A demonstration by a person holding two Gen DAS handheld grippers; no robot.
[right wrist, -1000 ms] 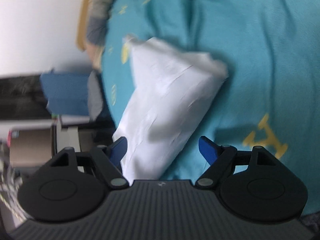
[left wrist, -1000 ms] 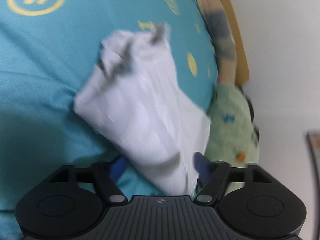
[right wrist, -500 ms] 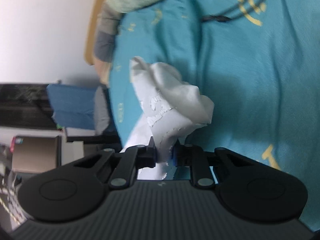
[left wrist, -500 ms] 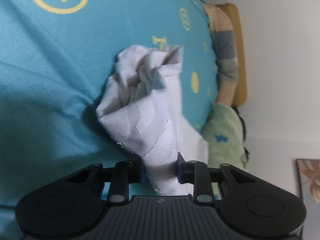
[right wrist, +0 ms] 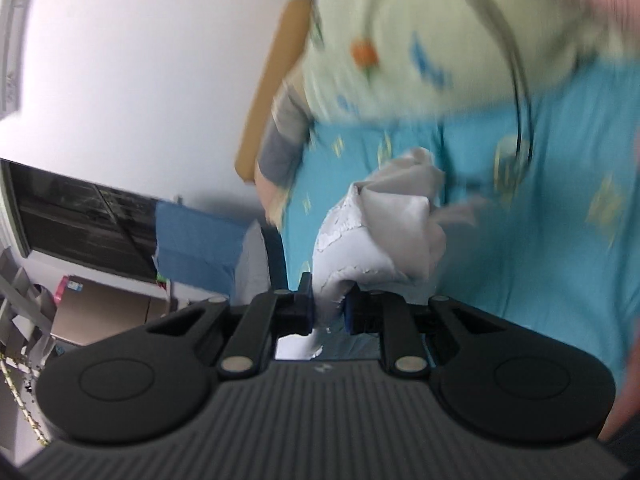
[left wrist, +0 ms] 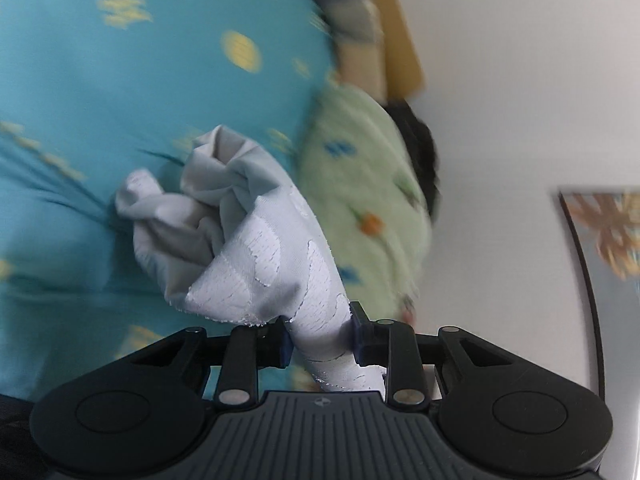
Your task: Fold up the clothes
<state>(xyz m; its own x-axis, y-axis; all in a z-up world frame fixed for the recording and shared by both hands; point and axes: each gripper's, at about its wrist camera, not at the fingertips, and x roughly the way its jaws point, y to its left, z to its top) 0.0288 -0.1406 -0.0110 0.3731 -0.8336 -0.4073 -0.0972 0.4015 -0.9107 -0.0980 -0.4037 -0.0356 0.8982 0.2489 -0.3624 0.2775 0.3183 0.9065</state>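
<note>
Garment [left wrist: 256,248]: white; plain off-white folds, with a stitched curving tone-on-tone pattern on the part nearest the claw.
Bed sheet [left wrist: 120,92]: teal-blue, scattered with small yellow motifs, blurred.
Blanket [left wrist: 360,200]: pale green, dotted with small blue and orange figures.
Headboard [left wrist: 400,36]: tan, wood-coloured.
Pillow at the bed's head edge [left wrist: 356,28]: grey and beige bands.
Left claw [left wrist: 320,340]: black body, blue pads [left wrist: 285,345].
Right claw [right wrist: 329,312]: black body, blue pads [right wrist: 347,314].
Wall [left wrist: 520,80]: white.
Picture [left wrist: 608,232]: dark frame, orange leafy print.
Cloth beside the bed [right wrist: 196,240]: blue.
Box [right wrist: 100,312]: brown cardboard.
</note>
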